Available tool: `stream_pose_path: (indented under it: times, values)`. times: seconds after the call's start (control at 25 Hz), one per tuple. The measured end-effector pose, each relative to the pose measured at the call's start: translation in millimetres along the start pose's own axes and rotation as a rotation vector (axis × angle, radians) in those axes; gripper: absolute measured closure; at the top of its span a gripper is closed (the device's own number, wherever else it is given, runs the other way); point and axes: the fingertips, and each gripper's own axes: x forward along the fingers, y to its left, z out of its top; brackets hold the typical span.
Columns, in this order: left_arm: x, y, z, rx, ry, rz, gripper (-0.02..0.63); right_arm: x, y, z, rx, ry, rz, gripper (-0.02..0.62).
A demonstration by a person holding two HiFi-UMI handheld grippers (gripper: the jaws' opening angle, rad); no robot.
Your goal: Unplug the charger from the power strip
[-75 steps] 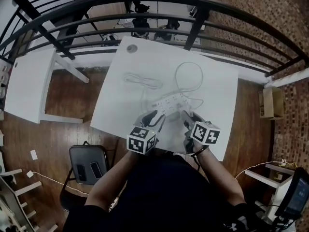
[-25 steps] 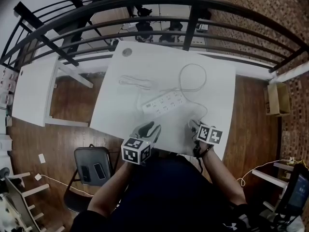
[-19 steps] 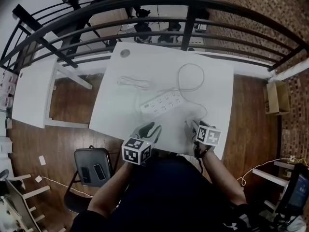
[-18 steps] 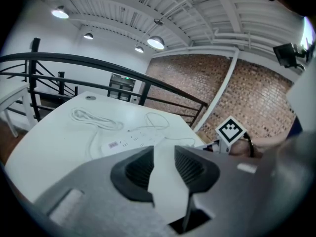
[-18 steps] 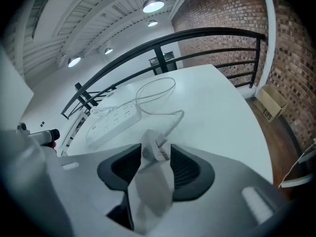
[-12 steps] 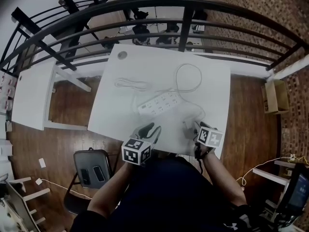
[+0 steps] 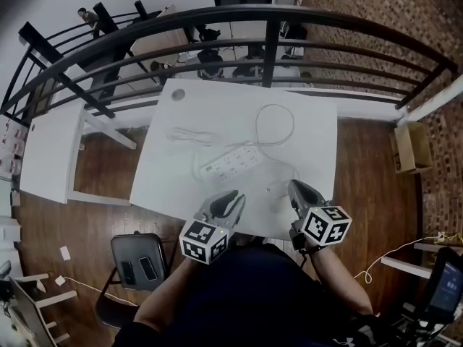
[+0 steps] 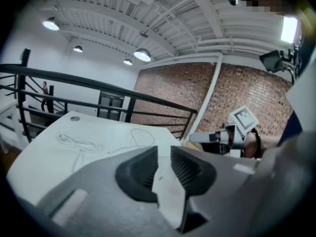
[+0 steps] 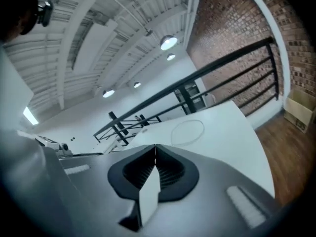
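A white table [image 7: 318, 121] stands on a wooden floor [image 7: 108, 157] beside a black railing [image 7: 347, 31]. A brick wall [image 7: 391, 6] rises to the right, and a second white table [image 7: 47, 150] stands to the left. A dark chair [image 7: 134, 266] sits off the near left corner, and a cardboard box [image 7: 406, 150] rests on the floor to the right. The strip [image 7: 231, 163] lies about mid-table, sockets up, with a cable loop [image 7: 275, 125] beyond it and a coil [image 7: 189, 134] to its left. The charger [image 7: 270, 189], a small white piece, lies on the table just off the strip's near side, apart from it and between the two grippers. The left gripper [image 7: 231, 195] and the right gripper [image 7: 295, 187] hover over the table's near edge, touching nothing. Only the head view shows the strip, the charger and the chair. The left gripper view shows that gripper's fingers partly apart with nothing between them, having just been closing. It also takes in the right gripper side-on with its marker cube [image 8: 244, 118], ceiling lamps [image 8: 142, 54] and a distant person [image 8: 45, 95] by the railing. The right gripper view shows its own fingers met at the tips and empty, having just closed. Ahead of them lie the loop and the table's far edge.
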Motion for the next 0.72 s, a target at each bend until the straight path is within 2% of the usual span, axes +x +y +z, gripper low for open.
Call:
stream_pose_path:
  times: [0.08,0.2,0.36,0.6,0.72]
  values:
    - [-5,-18,20,0.044,-0.038,-0.035,0.594,-8,29,20,-0.058,-0.052,0.078,0.584]
    - [-14,-45,45,0.116,-0.09,-0.081,0.6,-18,66,35,-0.136,-0.098,0.169,0.584]
    - [-22,-65,65,0.193,-0.139,-0.072,0.6,-29,97,43,-0.221,-0.142,0.248,0.584]
    - [-38,-60,77,0.136,-0.202,-0.029,0.6,-39,118,50,-0.361,-0.223,0.287,0.584]
    - [-39,-55,77,0.125,-0.225,-0.013,0.6,-38,121,49,-0.381,-0.231,0.289,0.584]
